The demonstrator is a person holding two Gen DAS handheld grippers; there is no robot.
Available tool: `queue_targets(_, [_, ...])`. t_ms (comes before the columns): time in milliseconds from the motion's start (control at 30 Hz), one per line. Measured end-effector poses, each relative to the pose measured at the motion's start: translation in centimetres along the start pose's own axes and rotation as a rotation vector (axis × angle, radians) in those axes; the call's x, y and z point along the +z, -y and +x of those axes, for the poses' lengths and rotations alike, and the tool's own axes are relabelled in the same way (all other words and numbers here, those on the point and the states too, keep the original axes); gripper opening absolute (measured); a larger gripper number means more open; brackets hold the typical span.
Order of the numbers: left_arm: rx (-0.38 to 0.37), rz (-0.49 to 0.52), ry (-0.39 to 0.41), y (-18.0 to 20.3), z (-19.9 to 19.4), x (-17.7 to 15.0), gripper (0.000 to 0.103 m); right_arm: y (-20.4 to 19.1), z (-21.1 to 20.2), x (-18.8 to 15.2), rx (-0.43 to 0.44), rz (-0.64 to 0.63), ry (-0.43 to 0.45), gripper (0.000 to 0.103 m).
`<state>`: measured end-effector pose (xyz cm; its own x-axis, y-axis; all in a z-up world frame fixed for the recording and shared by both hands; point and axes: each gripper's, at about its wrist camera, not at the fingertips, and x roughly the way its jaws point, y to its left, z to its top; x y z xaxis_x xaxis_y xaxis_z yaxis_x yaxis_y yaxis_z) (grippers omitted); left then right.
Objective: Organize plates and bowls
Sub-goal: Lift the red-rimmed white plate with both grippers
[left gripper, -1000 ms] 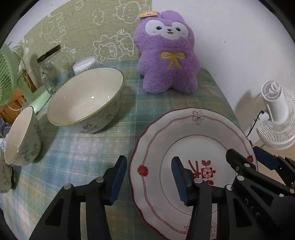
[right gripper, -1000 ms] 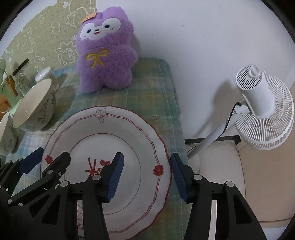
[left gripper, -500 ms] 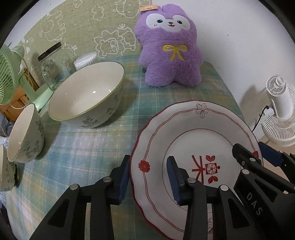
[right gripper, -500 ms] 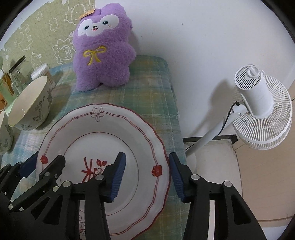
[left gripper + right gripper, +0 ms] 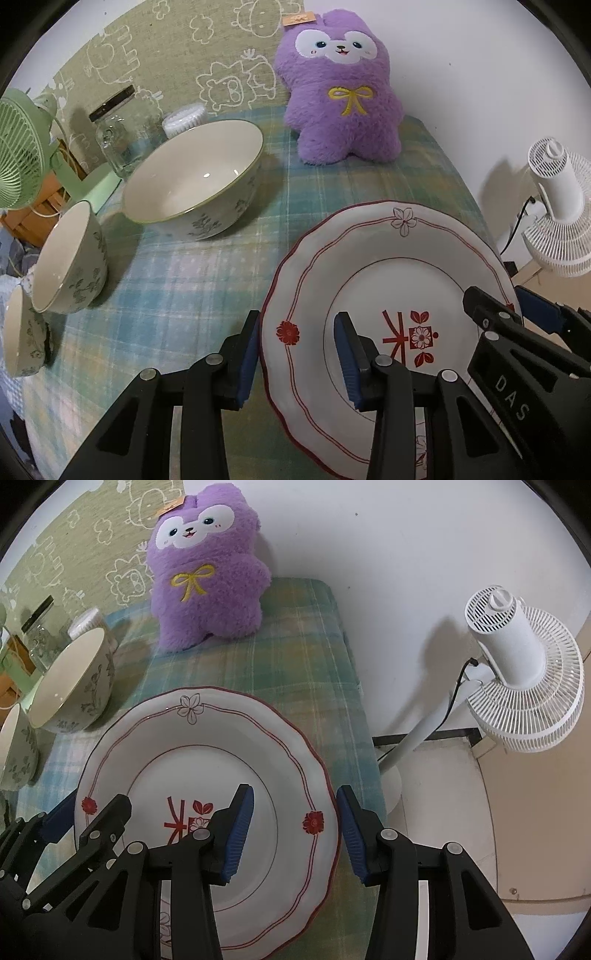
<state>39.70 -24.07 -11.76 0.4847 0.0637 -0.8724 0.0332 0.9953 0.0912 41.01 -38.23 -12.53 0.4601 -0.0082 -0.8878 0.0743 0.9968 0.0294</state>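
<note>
Purple plush toy (image 5: 341,99), white fan (image 5: 517,675), jar (image 5: 116,140)

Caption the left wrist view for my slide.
Both claws, left and right, straddle opposite rims of the red-trimmed plate beside three floral bowls.

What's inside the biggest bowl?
The big bowl looks empty: its cream inside shows down to the bottom, with only a spot of light. The near wall hides a small strip of the inside.
</note>
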Motion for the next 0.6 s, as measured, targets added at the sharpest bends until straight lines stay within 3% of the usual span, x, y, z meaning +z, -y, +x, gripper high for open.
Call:
queue_targets(267, [0.011, -0.006, -0.013, -1.1, -1.0, -1.8, 0.039, -0.7, -1.2, -1.8, -0.012, 0.001, -0.007, 0.038])
queue_targets(600, [-0.008, -0.006, 0.007, -2.2, -3.6, -3.3, 0.037, -1.8, -3.8, -3.9, -0.029, 0.009, 0.015, 0.038])
